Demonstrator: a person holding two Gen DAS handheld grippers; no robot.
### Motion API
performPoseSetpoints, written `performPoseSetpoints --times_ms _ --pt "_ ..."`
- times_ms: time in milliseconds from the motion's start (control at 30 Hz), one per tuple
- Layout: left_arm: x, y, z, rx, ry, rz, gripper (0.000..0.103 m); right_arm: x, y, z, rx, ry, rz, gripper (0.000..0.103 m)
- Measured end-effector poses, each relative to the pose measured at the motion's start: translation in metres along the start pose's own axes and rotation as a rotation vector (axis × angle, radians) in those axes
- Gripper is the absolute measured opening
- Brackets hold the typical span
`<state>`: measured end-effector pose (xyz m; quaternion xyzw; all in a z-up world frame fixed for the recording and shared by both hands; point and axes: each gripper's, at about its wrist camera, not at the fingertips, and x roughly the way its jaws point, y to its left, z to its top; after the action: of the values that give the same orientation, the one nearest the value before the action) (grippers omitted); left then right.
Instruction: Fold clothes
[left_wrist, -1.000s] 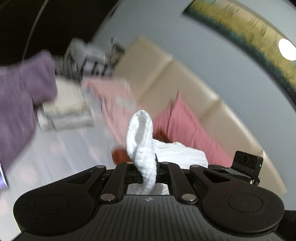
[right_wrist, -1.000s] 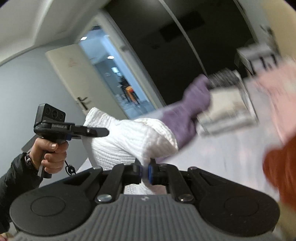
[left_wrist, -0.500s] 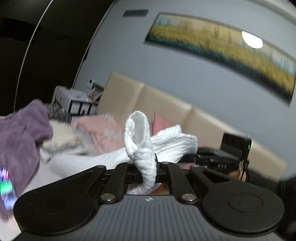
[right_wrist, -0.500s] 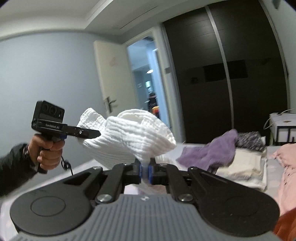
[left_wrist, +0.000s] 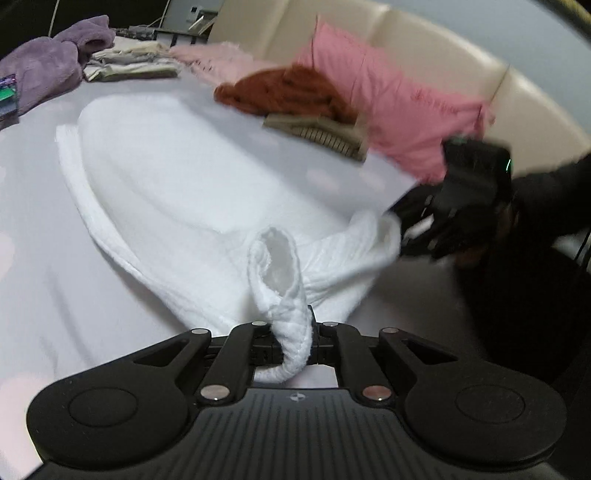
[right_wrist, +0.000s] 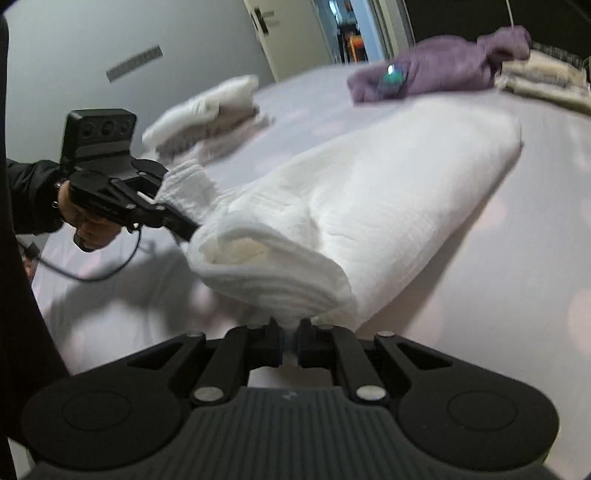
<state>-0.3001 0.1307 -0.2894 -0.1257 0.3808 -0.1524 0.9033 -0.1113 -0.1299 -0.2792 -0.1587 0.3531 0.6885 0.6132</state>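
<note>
A white knit garment (left_wrist: 192, 184) lies spread across the pale bed, its near end lifted by both grippers. My left gripper (left_wrist: 291, 341) is shut on a looped edge of the garment (left_wrist: 277, 280). My right gripper (right_wrist: 290, 341) is shut on the other near corner of the same garment (right_wrist: 369, 206). In the right wrist view the left gripper (right_wrist: 177, 221) shows at left, clamped on the cloth. In the left wrist view the right gripper (left_wrist: 402, 218) shows at right, clamped on the cloth.
A purple garment (left_wrist: 44, 62) and folded beige clothes (left_wrist: 129, 62) lie at the far side of the bed (left_wrist: 44, 258). A rust garment (left_wrist: 284, 92), a striped folded piece (left_wrist: 325, 134) and a pink pillow (left_wrist: 399, 99) sit by the cream headboard (left_wrist: 424, 44). A folded white stack (right_wrist: 210, 118) lies near the bed's left edge.
Both grippers have swung down from holding the garment up in the air. The white garment now lies spread on the bed, with only its near end held up.
</note>
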Motion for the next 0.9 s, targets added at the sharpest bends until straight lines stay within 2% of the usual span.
performPoseSetpoints --times_ms 133,200,233,267,333,400,467,600,667,767,900 --pt "0.000 0.000 -0.008 0.071 0.007 0.042 0.005 0.009 0.011 -0.001 -0.115 0.047 -0.012 0.008" --pt "0.000 -0.006 -0.010 0.151 0.004 0.059 0.005 0.013 0.018 0.004 -0.212 0.058 -0.040 0.014" --pt "0.000 -0.009 -0.012 0.178 0.003 0.065 0.005 0.018 0.020 0.008 -0.263 0.061 -0.063 0.020" --pt "0.000 -0.011 -0.015 0.180 0.002 0.066 0.006 0.018 0.025 0.009 -0.319 0.051 -0.095 0.034" --pt "0.000 -0.014 -0.020 0.179 -0.002 0.065 0.006 0.015 0.034 0.008 -0.431 0.025 -0.162 0.049" --pt "-0.001 -0.011 -0.022 0.141 -0.014 0.056 0.006 0.014 0.045 0.006 -0.555 0.016 -0.216 0.053" --pt "-0.002 -0.009 -0.024 0.108 -0.025 0.048 0.006 0.018 0.052 0.007 -0.664 0.029 -0.238 0.062" --pt "-0.007 -0.007 -0.027 0.096 -0.023 0.042 0.006 0.032 0.051 0.006 -0.703 0.075 -0.173 0.059" --pt "-0.007 -0.006 -0.025 0.092 -0.021 0.039 0.006 0.038 0.048 0.010 -0.692 0.098 -0.133 0.010" --pt "-0.008 -0.004 -0.023 0.083 -0.008 0.014 0.006 0.040 0.043 0.015 -0.664 0.122 -0.068 0.009" --pt "-0.011 0.000 -0.015 0.079 0.001 -0.029 0.006 0.034 0.033 0.022 -0.610 0.129 -0.036 0.008"
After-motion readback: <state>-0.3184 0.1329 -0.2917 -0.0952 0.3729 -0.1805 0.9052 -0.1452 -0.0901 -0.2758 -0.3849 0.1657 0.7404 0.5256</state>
